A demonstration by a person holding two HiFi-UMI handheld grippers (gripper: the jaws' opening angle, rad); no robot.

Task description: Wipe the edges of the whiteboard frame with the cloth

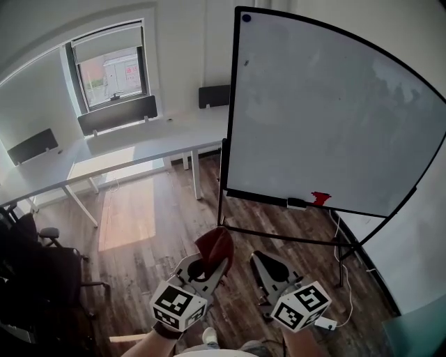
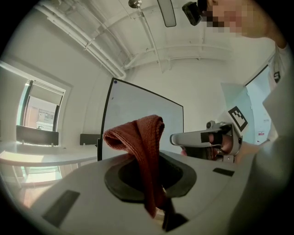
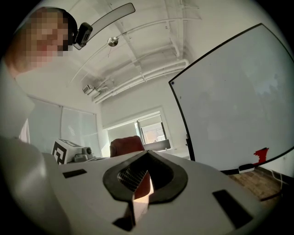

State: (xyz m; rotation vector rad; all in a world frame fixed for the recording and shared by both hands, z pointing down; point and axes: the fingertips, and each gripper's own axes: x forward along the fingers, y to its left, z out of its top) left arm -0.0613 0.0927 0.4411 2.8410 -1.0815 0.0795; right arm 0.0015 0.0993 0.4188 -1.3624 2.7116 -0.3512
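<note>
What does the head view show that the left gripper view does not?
Only the head view: the office chairs, the stand legs under the whiteboard and a red item on its ledge. Only the left gripper view: ceiling pipes and the person's head camera. Both: the whiteboard, the window, and the red cloth clamped in the left hand-held gripper.

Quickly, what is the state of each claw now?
Left claw: closed, holding the red cloth.
Right claw: closed, holding nothing.
</note>
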